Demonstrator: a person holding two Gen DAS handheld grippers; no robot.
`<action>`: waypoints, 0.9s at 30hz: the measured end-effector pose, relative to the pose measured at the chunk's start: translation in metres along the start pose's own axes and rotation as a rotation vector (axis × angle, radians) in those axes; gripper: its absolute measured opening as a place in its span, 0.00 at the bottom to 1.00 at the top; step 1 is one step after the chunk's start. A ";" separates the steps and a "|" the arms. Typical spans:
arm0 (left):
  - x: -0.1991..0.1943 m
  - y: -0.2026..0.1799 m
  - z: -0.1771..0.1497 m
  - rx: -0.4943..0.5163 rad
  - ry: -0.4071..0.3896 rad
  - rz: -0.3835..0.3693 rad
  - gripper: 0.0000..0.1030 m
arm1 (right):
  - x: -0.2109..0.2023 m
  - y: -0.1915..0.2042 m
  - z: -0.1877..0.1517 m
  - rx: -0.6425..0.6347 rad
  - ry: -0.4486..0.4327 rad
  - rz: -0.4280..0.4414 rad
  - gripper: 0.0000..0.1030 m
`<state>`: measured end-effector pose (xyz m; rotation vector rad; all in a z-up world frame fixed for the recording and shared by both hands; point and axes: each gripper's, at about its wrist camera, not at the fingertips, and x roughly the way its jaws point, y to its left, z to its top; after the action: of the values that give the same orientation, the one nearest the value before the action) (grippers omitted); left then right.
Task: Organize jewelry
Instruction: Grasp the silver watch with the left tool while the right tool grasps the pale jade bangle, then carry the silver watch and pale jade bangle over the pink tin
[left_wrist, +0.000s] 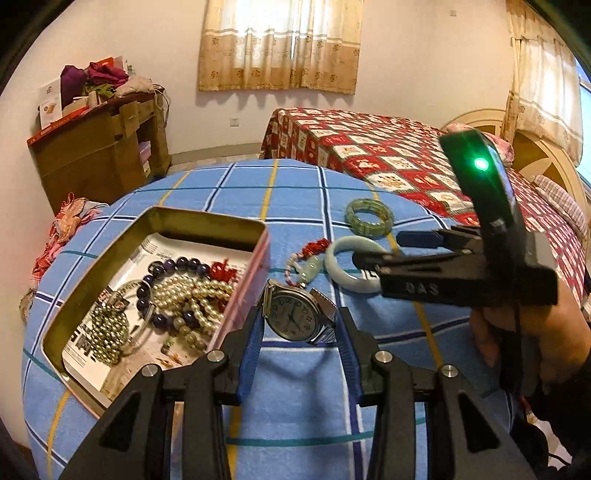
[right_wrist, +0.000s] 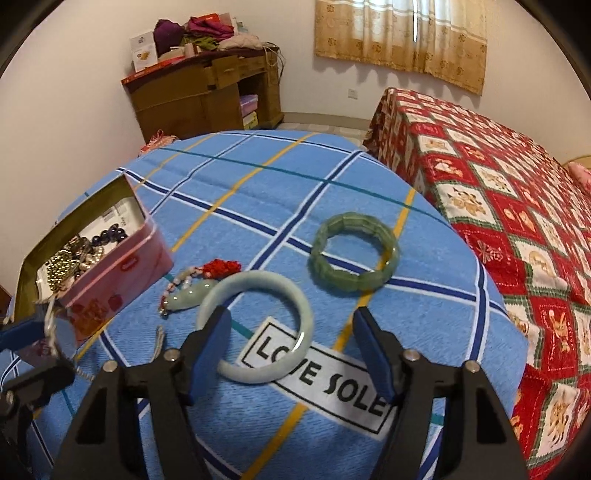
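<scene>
A silver wristwatch with a metal stretch band hangs between the blue pads of my left gripper, which is shut on it just right of the open tin. The tin holds pearl strands and dark purple beads. My right gripper stands open, low over the pale jade bangle; its left finger overlaps the bangle's left rim and neither pad presses on it. A green segmented bracelet lies farther back. A jade pendant with a red knot rests between the bangle and the tin.
Everything sits on a round table under a blue plaid cloth printed "LOVE SOLE". A bed with a red patterned cover stands close on the right. A wooden cabinet piled with clothes is against the far wall.
</scene>
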<state>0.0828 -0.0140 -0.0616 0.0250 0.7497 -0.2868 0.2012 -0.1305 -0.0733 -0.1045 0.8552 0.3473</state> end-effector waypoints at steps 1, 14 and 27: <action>0.000 0.002 0.001 -0.005 -0.001 -0.001 0.39 | -0.001 0.003 0.000 -0.009 -0.005 0.014 0.83; -0.002 0.013 0.008 -0.026 -0.022 0.012 0.39 | 0.019 0.017 -0.001 -0.067 0.083 0.016 0.76; -0.036 0.024 0.025 -0.034 -0.110 0.021 0.39 | -0.036 0.040 0.007 -0.112 -0.094 0.013 0.76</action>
<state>0.0805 0.0153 -0.0209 -0.0146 0.6447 -0.2533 0.1710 -0.1009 -0.0392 -0.1856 0.7438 0.4091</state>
